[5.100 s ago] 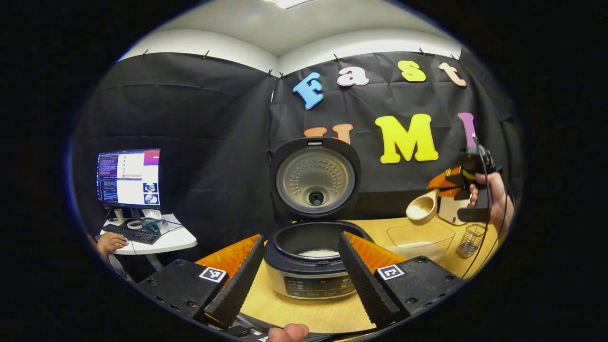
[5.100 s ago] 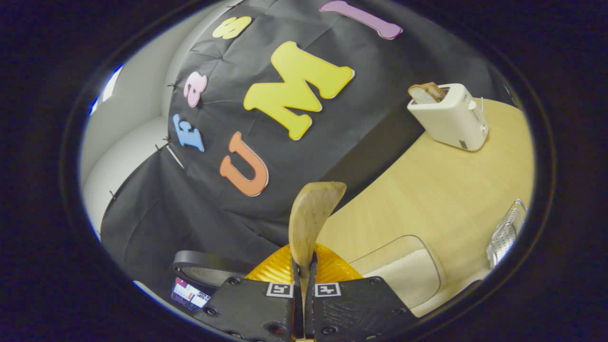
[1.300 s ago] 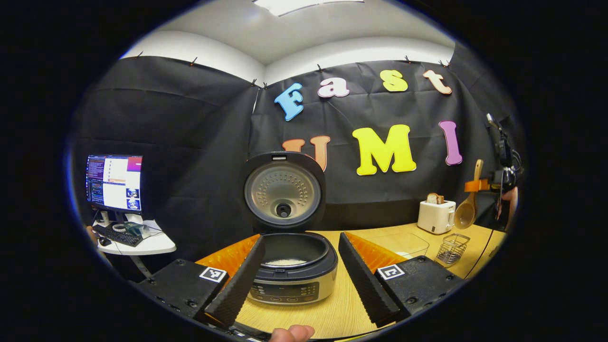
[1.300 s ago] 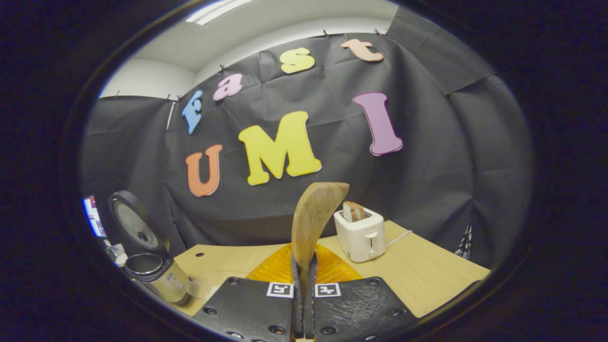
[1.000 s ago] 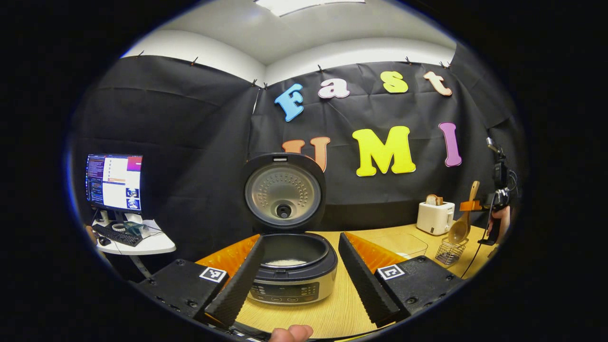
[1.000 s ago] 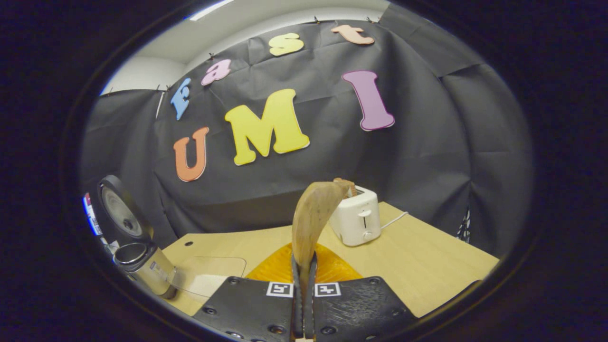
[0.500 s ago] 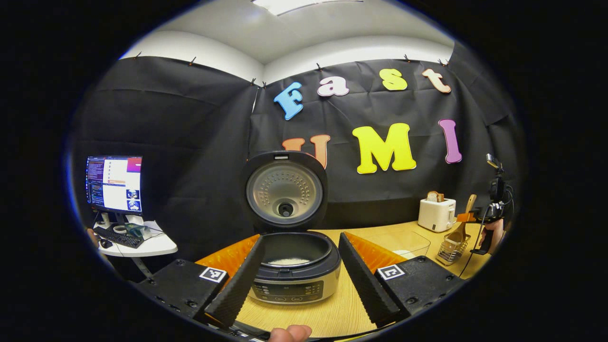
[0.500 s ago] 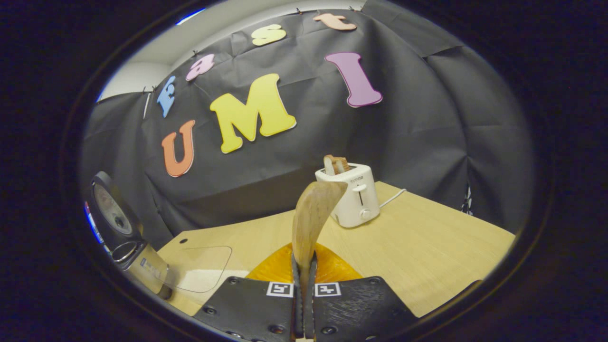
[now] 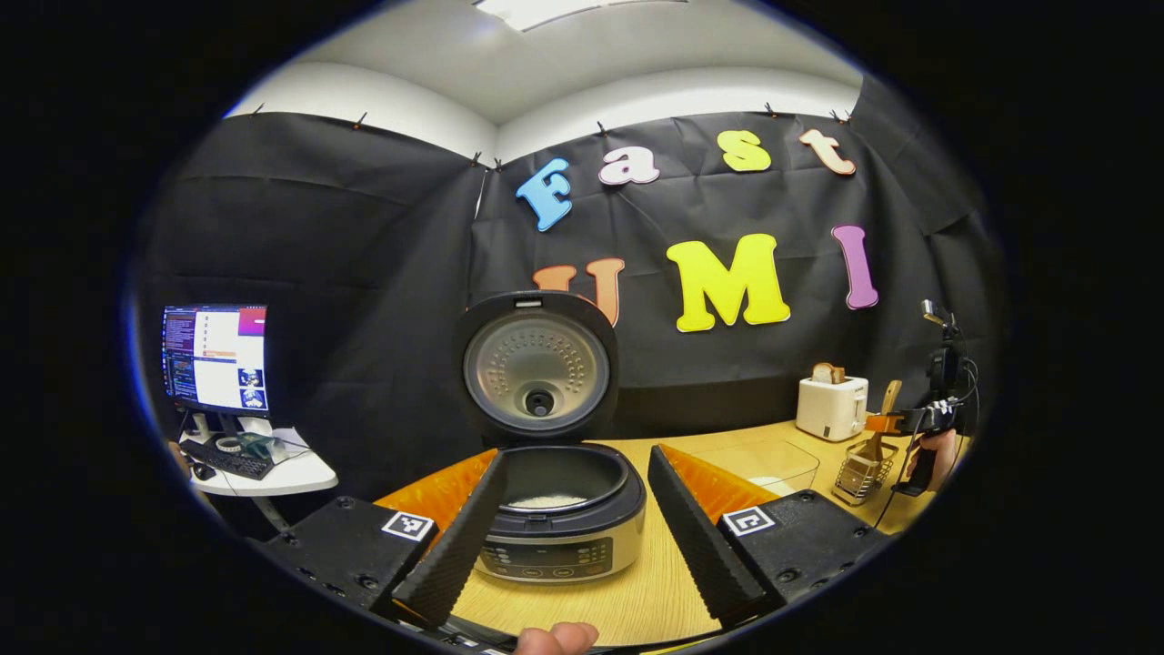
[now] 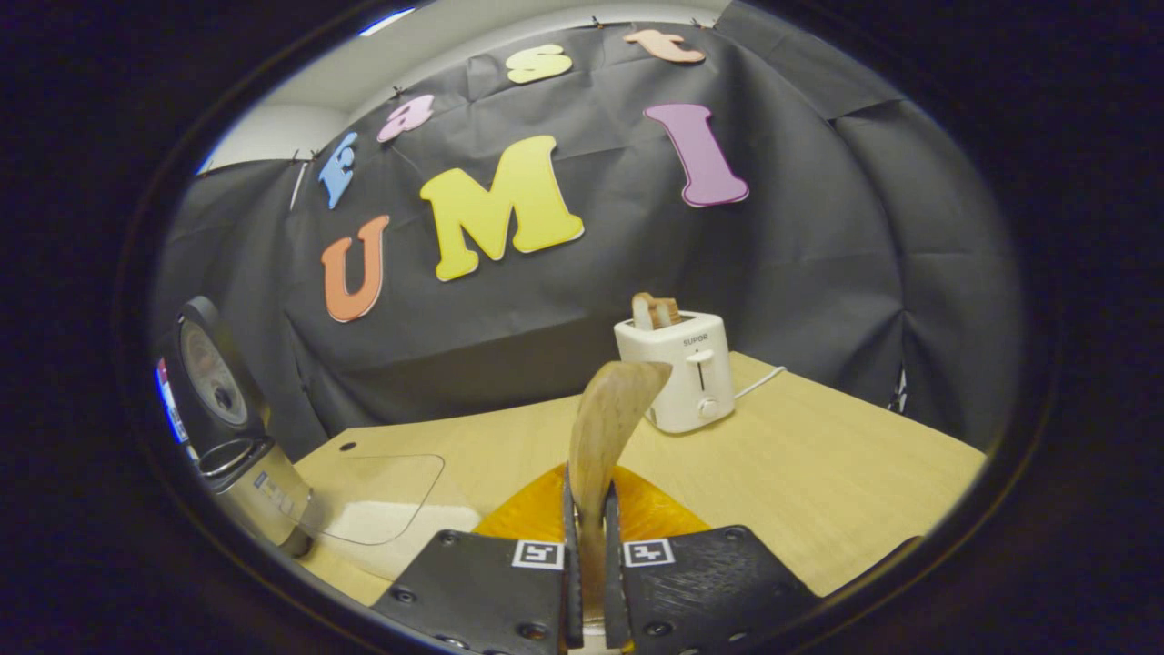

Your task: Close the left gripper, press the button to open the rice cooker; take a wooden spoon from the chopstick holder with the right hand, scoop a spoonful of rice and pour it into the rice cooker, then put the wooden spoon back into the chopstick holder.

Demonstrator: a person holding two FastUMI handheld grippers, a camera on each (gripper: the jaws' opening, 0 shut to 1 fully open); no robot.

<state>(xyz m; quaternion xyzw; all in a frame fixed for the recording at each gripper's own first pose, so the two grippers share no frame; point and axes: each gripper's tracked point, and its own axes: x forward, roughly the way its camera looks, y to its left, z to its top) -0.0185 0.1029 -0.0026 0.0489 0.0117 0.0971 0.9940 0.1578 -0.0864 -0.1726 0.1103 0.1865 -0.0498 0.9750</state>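
Note:
The rice cooker [image 9: 555,537] stands with its lid [image 9: 536,368] up and white rice [image 9: 546,501] in the pot. My left gripper [image 9: 577,457] is open in front of it, a finger on each side. At the far right the wooden spoon [image 9: 882,409] stands bowl-down in the wire chopstick holder [image 9: 853,479], with my right gripper [image 9: 887,423] at its handle. In the right gripper view the spoon [image 10: 607,409] rises between the fingers of my right gripper [image 10: 591,496], whose jaws stand slightly apart around the handle.
A clear container of rice [image 9: 764,464] sits between cooker and holder, also at the left [image 10: 373,505] in the right gripper view. A white toaster [image 10: 677,368] with bread stands at the back of the wooden table [image 10: 818,491]. A monitor [image 9: 215,357] is on a side desk at the left.
The right gripper came down and set the spoon's bowl into the chopstick holder. Its jaws have just parted a little and the spoon sits lower between them. The left gripper barely moved.

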